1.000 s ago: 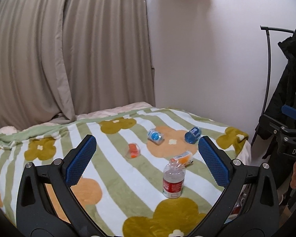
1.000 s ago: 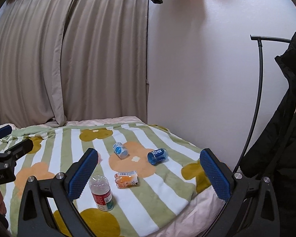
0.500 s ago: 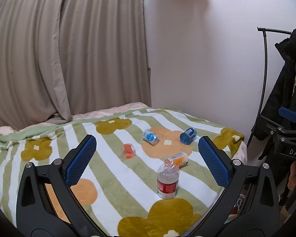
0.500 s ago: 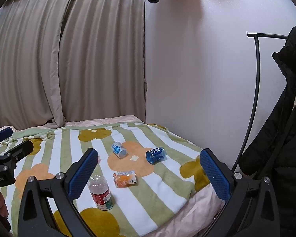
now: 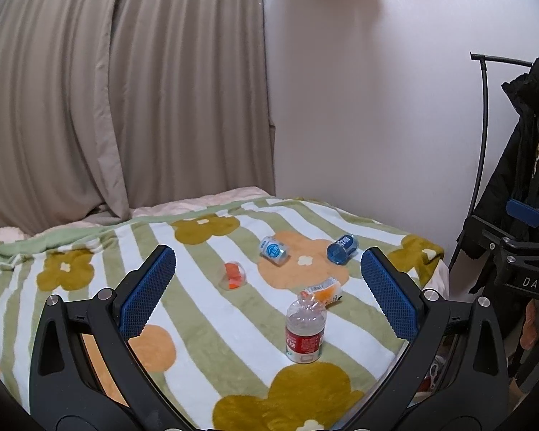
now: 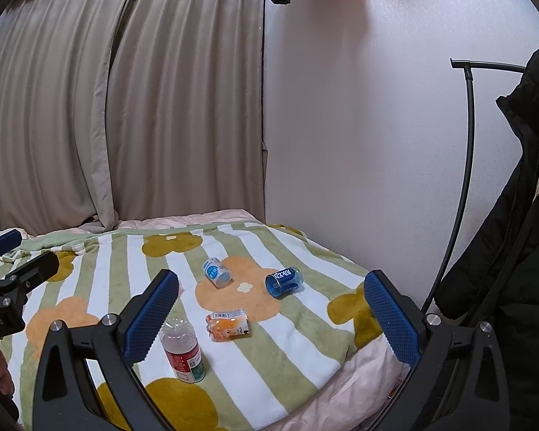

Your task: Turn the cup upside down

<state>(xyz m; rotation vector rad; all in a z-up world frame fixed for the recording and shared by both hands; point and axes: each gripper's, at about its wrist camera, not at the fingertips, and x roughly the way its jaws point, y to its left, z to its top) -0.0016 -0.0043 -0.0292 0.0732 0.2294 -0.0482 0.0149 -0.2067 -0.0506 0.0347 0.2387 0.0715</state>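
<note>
Cups lie scattered on the bed [image 5: 90, 287], and your left gripper [image 5: 267, 287] hangs above the blanket with its blue pads wide apart and nothing between them. In the left wrist view you see a small clear cup with orange inside [image 5: 233, 276] on its side, a light blue cup [image 5: 273, 250] and a dark blue cup [image 5: 342, 249] also on their sides further back, and a clear bottle [image 5: 305, 327] standing upright nearest to you. An orange packet [image 5: 323, 291] lies just behind the bottle. I judge you keep the gripper high and open because no cup is chosen yet.

From the right wrist view, your right gripper [image 6: 269, 319] is also spread open and empty, well above the bed. The dark blue cup [image 6: 283, 282] lies with its mouth toward you, so a grasp on its wall is probably easiest. The soft blanket may let a flipped cup tip.
</note>
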